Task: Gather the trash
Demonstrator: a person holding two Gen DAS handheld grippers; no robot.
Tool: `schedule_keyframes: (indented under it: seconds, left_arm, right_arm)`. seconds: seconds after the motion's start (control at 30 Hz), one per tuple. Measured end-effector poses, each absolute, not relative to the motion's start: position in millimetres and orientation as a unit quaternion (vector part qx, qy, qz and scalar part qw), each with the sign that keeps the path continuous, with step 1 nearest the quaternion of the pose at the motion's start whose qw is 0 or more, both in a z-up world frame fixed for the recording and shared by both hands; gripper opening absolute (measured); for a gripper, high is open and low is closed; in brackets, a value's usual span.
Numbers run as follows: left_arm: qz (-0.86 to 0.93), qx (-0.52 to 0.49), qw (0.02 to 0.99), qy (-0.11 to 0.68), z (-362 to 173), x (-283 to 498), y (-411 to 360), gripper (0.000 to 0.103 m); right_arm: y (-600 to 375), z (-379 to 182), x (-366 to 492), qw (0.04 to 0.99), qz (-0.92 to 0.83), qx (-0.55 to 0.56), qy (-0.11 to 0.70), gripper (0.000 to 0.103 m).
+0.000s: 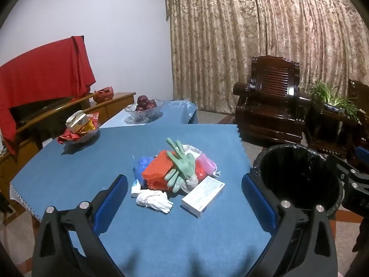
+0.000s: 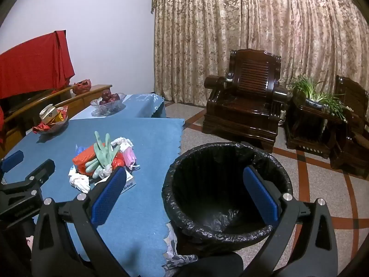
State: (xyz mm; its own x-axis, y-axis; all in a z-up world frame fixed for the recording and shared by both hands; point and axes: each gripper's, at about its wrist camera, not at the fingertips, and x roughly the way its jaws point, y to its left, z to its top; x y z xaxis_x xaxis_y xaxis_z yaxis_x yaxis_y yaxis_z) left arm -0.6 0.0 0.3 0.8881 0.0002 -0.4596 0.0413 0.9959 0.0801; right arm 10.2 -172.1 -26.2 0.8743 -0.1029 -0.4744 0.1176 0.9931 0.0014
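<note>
A trash pile lies mid-table on the blue cloth (image 1: 69, 180): green rubber gloves (image 1: 181, 165), an orange-red mesh piece (image 1: 158, 170), a crumpled white glove (image 1: 153, 199), a white box (image 1: 203, 192), a pink mask (image 1: 206, 165) and blue scrap (image 1: 141, 165). The pile also shows in the right wrist view, with the green gloves (image 2: 101, 155) on top. My left gripper (image 1: 184, 203) is open and empty, just short of the pile. My right gripper (image 2: 186, 192) is open and empty over the black-lined bin (image 2: 226, 228). The bin (image 1: 299, 180) stands on the floor right of the table.
A glass dish of snack packets (image 1: 79, 128) and a glass bowl of red fruit (image 1: 144, 110) stand at the far left of the table. A dark wooden armchair (image 2: 244, 106), a potted plant (image 2: 320, 99) and a red-draped sideboard (image 1: 41, 78) surround it.
</note>
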Motion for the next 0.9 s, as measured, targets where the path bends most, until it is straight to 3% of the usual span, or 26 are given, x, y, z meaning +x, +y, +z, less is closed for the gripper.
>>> schedule_keyframes:
  seconds: [0.9]
  left_arm:
    - [-0.009,0.043,0.971,0.234,2.0,-0.9,5.5,0.097]
  right_arm:
    - [-172.4,-26.4,10.1,0.968,-0.056,0.016,0.243,0.098]
